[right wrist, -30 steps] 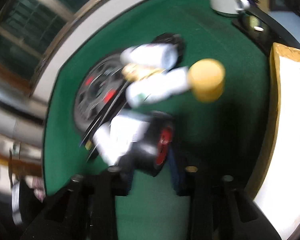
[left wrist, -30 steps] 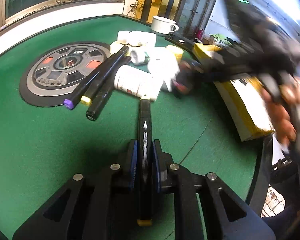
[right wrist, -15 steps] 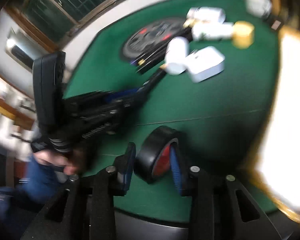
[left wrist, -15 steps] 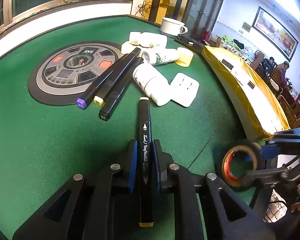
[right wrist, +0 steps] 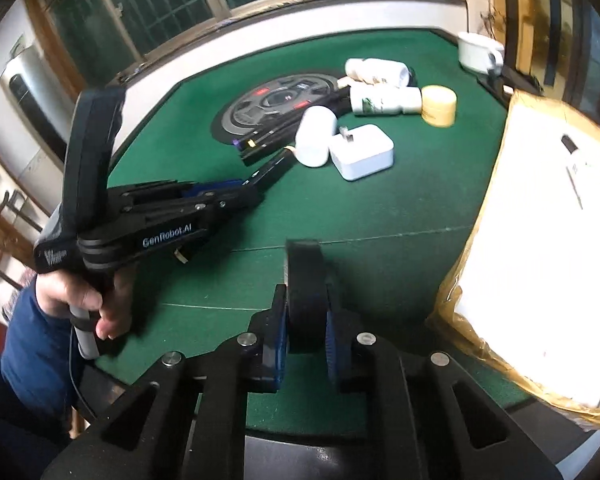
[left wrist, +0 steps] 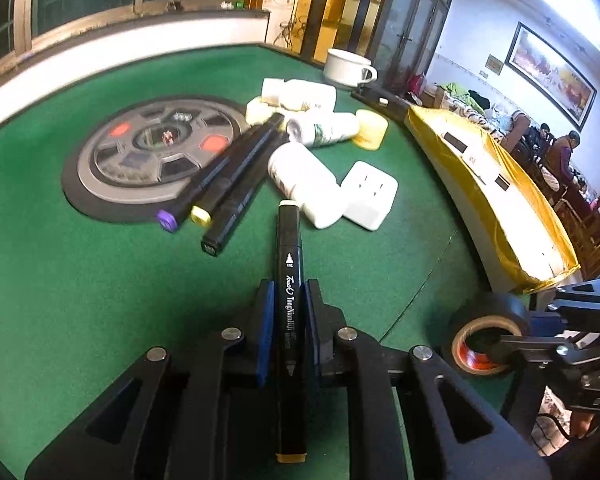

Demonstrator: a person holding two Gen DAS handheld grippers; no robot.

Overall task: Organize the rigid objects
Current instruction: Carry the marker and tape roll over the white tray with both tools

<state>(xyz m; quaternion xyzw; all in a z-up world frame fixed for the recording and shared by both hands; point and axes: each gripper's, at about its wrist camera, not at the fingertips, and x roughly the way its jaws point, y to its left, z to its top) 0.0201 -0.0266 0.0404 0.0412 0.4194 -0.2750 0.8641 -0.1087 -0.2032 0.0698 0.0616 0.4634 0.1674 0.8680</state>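
Your left gripper (left wrist: 288,320) clamped black marker (left wrist: 289,264), tip over green table (left wrist: 80,280) near white bottle (left wrist: 304,184). Your right gripper (right wrist: 306,320) pinched black tape roll (right wrist: 305,280) upright, beside yellow parcel (right wrist: 540,240).

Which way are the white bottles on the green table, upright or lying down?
Lying down: all three white bottles rest on their sides.

black gripper (right wrist: 236,196), blue pads, silver screws, navy sleeve (right wrist: 24,344)
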